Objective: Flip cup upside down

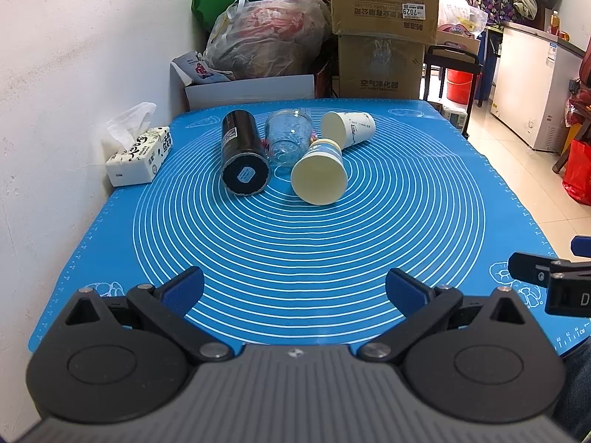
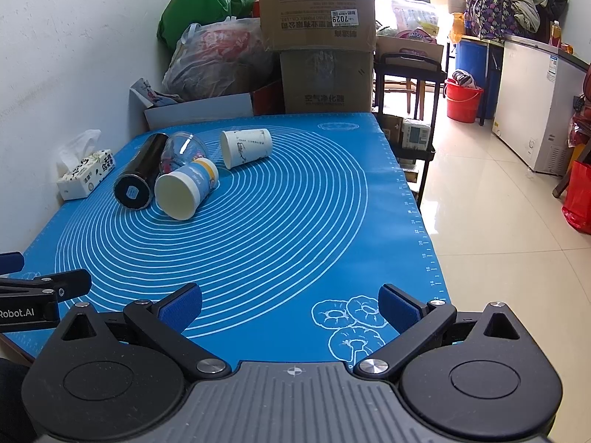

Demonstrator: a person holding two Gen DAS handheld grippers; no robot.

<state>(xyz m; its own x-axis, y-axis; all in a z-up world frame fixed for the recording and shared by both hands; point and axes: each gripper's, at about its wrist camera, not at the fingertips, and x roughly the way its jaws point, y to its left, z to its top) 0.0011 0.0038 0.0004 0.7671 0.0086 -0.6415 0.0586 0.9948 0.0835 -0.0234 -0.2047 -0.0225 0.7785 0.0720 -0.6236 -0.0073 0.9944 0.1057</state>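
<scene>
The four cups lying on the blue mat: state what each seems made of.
Black tumbler: likely coated metal or plastic, glossy sheen. Clear cup: see-through, glass or plastic. Blue-banded cup and white printed cup: paper, matte cream insides.

"7029" sticker on cardboard box (image 2: 317,7), "Robot.AI" on left hand-held gripper (image 2: 7,271) (partly cropped)
</scene>
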